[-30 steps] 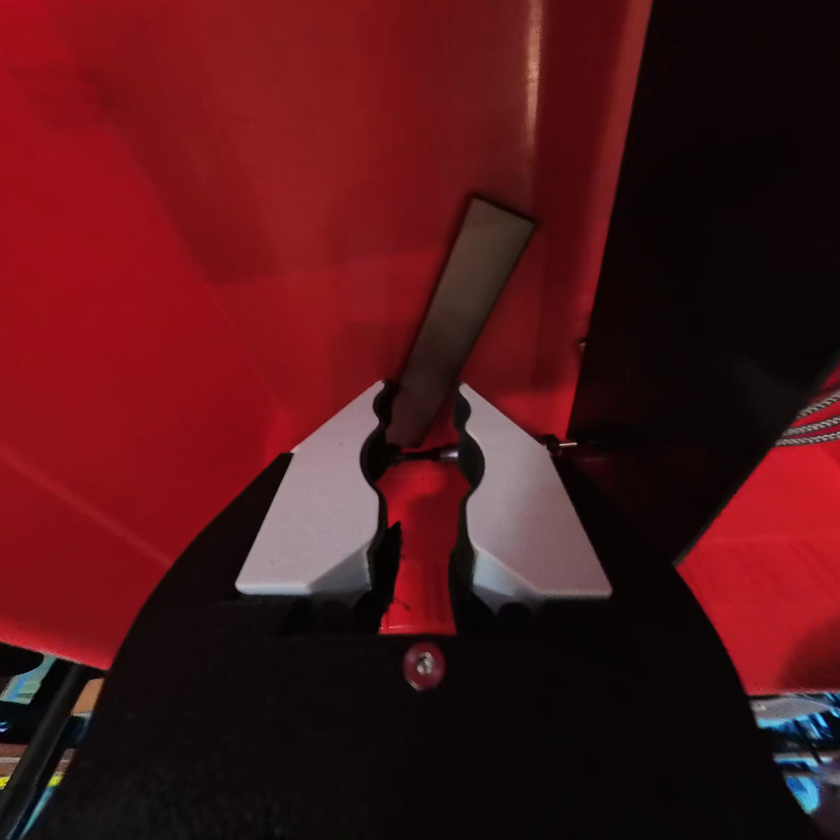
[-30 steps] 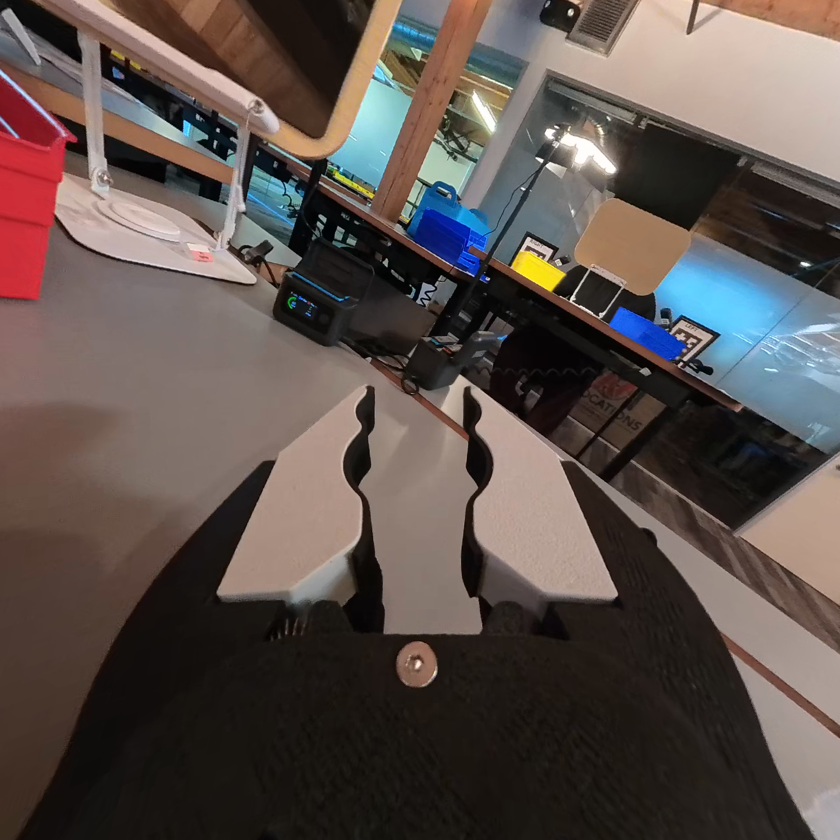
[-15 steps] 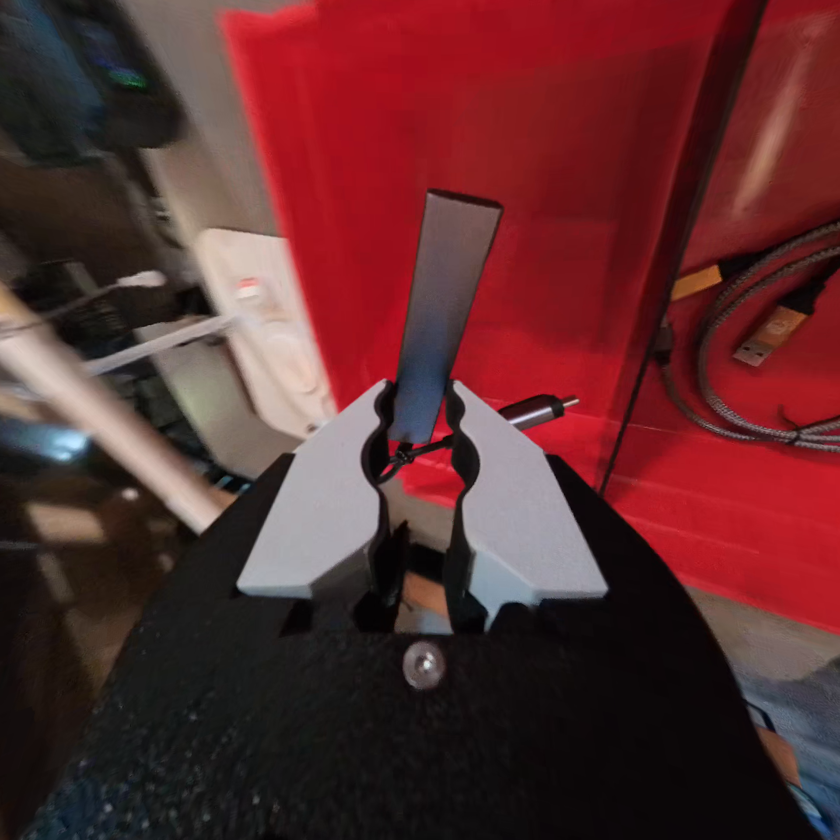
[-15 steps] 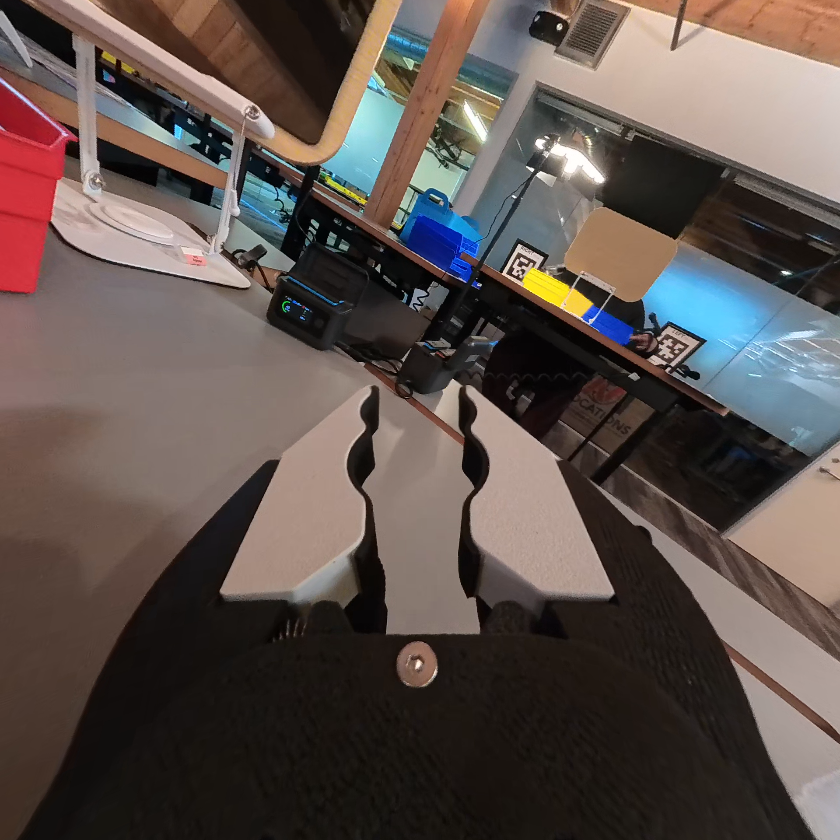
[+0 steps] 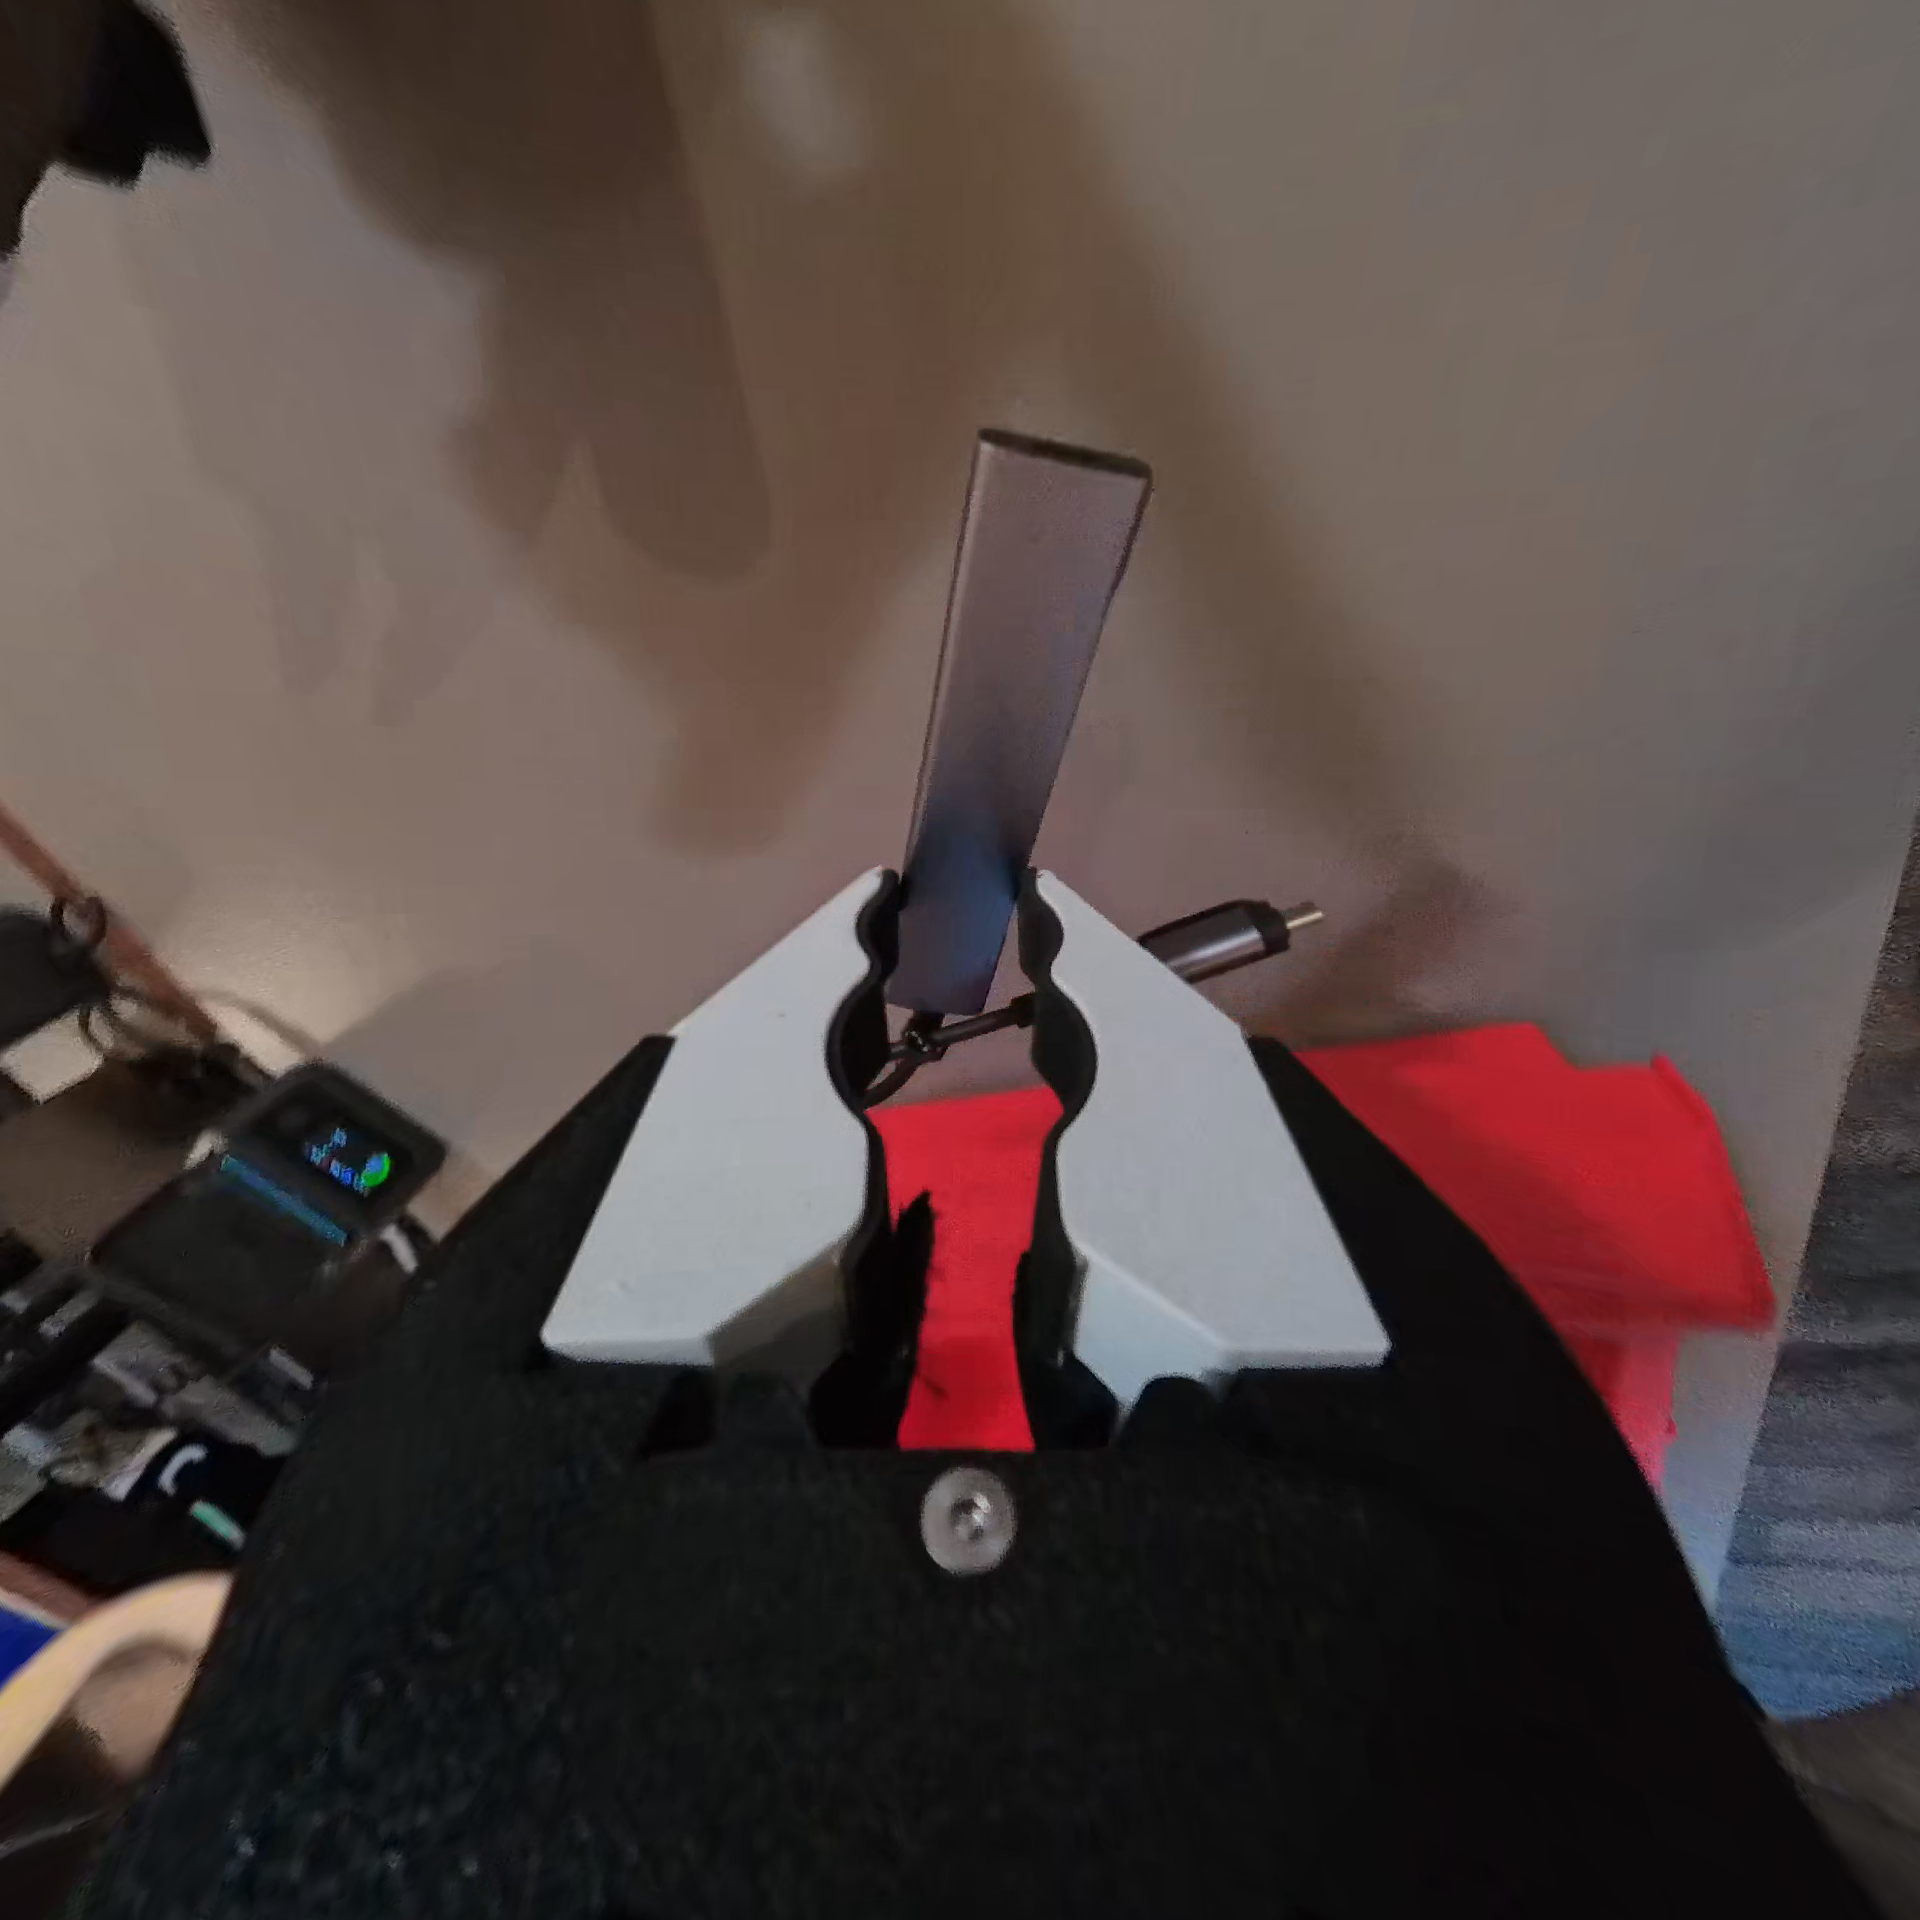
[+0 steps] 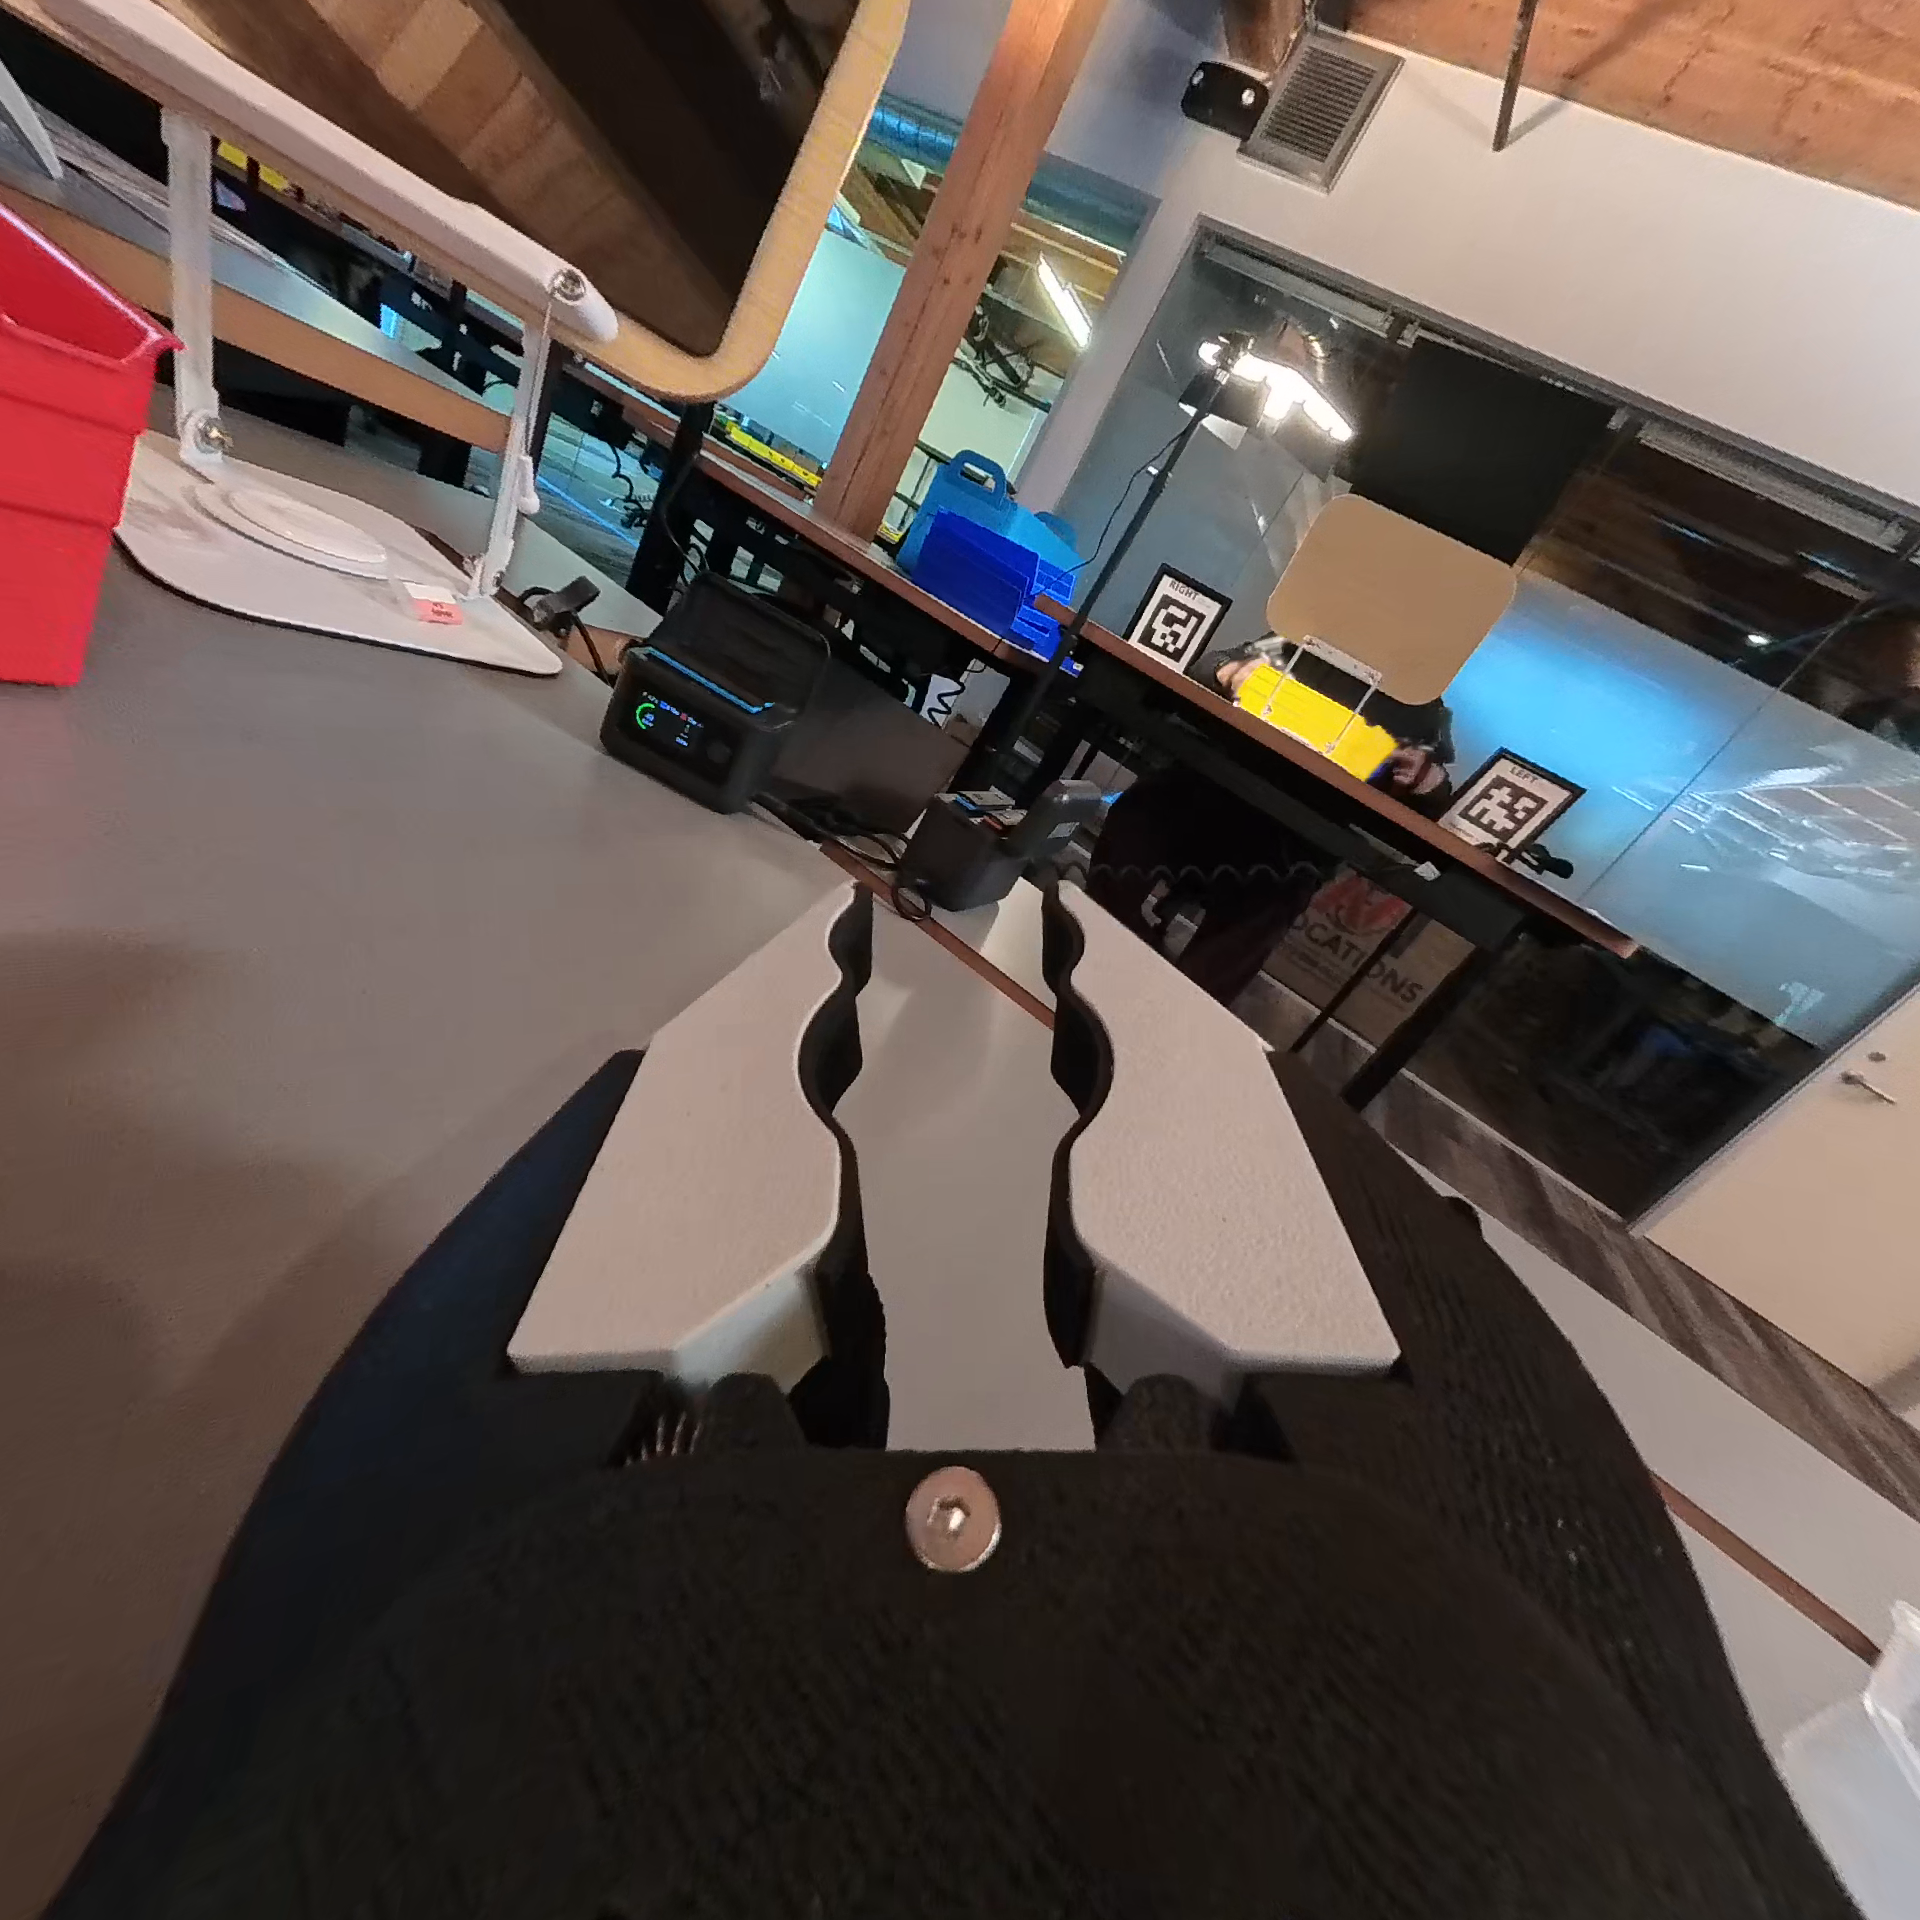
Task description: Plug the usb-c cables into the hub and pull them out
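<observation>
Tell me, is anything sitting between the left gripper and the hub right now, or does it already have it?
Nothing is between them: the left gripper is shut on the lower end of the grey hub, which sticks out past its fingertips. The hub's own short cable and plug hang to the right. The right gripper is open and empty over the table.

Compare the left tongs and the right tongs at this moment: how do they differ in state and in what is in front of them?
The left tongs are shut on the grey hub, which stands out past the tips; the right tongs are open and hold nothing. The left tongs face a bare table with a red bin just below; the right tongs face the table edge and a black power station. Both have light grey fingers on black bodies.
</observation>
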`<action>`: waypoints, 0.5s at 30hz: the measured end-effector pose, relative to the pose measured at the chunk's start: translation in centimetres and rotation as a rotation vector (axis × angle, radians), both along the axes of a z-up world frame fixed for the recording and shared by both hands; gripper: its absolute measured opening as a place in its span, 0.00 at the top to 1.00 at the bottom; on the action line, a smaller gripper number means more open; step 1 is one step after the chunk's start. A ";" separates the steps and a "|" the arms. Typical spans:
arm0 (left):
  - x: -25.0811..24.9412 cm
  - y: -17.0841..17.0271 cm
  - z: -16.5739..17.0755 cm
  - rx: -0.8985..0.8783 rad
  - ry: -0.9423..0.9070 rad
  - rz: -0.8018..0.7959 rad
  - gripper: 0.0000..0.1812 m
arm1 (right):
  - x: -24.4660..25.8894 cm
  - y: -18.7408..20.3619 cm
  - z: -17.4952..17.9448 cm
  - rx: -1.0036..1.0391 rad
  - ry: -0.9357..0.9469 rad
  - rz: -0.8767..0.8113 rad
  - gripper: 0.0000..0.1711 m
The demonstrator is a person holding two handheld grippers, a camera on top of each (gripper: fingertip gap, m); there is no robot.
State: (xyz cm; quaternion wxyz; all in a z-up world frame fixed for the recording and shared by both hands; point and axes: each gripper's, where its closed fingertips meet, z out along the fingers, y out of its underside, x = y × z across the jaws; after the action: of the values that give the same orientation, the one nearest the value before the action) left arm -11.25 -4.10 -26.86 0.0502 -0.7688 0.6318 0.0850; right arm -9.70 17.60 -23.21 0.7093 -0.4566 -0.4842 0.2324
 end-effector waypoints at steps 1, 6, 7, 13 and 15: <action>0.7 0.3 -0.9 -0.017 -0.008 -0.004 0.89 | 0.0 0.0 0.0 -0.001 0.002 0.000 0.82; 1.7 2.2 -4.6 -0.107 -0.004 0.009 0.89 | -0.2 -0.2 0.1 0.017 -0.002 0.002 0.82; 1.9 2.7 -5.0 -0.106 -0.011 0.015 0.89 | -0.1 -0.3 0.1 0.019 -0.002 0.001 0.82; 2.2 4.7 -6.3 -0.134 -0.040 0.180 0.88 | 0.2 -0.1 0.4 -0.037 0.034 0.017 0.82; 1.8 5.2 -6.5 -0.129 -0.037 0.247 0.82 | 0.8 0.1 1.0 -0.053 0.077 0.015 0.81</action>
State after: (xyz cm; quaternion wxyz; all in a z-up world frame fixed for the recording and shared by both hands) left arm -9.47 1.06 -33.33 0.0014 -0.8437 0.5356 0.0357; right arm -8.95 17.75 -22.22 0.7132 -0.4623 -0.4536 0.2680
